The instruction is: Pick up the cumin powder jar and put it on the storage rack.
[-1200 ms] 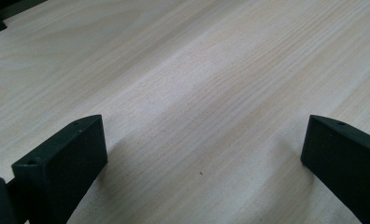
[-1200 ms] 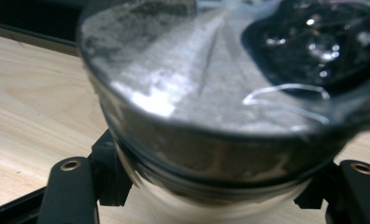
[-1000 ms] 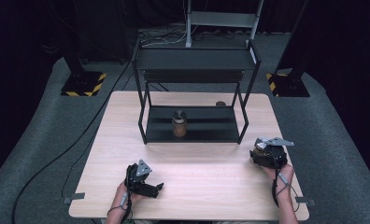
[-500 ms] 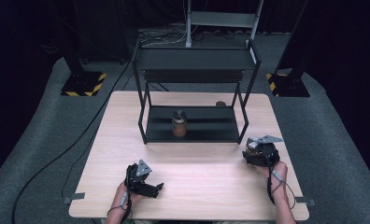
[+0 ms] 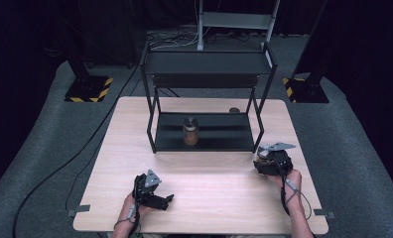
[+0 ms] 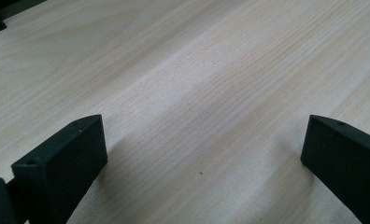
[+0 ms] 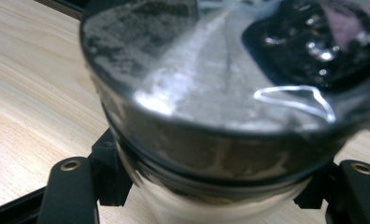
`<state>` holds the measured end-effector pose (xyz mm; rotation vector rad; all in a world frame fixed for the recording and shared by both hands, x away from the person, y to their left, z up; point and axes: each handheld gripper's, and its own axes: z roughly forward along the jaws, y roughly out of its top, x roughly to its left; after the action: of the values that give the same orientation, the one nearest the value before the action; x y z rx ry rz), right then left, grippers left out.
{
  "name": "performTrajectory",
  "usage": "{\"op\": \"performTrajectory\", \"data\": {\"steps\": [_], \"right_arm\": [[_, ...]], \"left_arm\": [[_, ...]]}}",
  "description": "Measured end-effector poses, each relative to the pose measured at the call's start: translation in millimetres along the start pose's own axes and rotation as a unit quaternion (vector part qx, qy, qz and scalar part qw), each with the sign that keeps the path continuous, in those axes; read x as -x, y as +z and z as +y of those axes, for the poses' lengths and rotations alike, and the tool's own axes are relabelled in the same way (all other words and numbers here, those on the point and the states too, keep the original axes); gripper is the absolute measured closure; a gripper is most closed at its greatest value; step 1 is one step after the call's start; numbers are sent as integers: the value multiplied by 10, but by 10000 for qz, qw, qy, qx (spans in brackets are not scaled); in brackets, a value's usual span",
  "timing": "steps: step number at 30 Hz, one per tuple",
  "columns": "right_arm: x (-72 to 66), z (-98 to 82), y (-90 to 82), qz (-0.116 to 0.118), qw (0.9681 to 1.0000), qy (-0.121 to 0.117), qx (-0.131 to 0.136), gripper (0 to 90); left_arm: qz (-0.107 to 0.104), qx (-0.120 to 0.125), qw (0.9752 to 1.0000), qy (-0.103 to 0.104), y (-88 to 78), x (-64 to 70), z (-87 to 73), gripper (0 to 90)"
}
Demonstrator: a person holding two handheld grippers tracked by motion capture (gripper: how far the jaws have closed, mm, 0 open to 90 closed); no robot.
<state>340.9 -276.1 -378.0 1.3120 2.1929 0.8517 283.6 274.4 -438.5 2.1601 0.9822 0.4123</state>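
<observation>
Glass jar with grey metal screw lid (image 7: 211,107): clamped below the lid between the two black jaws of the right gripper, at the right side of the table, just in front of the rack's right front leg. Seen close up from the right gripper view, lid towards the camera, reflections on its shiny top, pale wood grain behind.

Left to right, from the high view:

Left gripper (image 5: 168,199): black two-jaw tool with grey three-cornered plate, held low in the person's left hand (image 5: 135,206) at the near left of the light wooden table (image 5: 135,129). Jaws spread wide apart with bare wood between them, nothing gripped, confirmed in the left gripper view (image 6: 204,154). Well apart from the rack.

Black metal two-tier rack (image 5: 207,69): standing at the middle of the table's far half. On its lower shelf, left of centre, a second jar with brown contents and dark lid (image 5: 190,131), upright. Behind the rack's right side, a small round brown object (image 5: 234,110) lying on the table; too small to identify.

Right gripper (image 5: 264,161): black tool with grey plate, in the person's right hand (image 5: 289,181), jaws closed on the held jar, pointing towards the rack. Cable trailing back along the forearm.
</observation>
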Motion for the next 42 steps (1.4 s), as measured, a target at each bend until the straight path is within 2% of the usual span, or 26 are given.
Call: {"op": "performTrajectory", "data": {"steps": [18, 42], "right_arm": [[-71, 189, 82, 144, 9995, -213, -168, 300], [-134, 332, 160, 276, 9989, -287, -243, 300]], "left_arm": [[-3, -1, 10000, -3, 0, -1, 0, 0], [-2, -1, 10000, -3, 0, -1, 0, 0]]}}
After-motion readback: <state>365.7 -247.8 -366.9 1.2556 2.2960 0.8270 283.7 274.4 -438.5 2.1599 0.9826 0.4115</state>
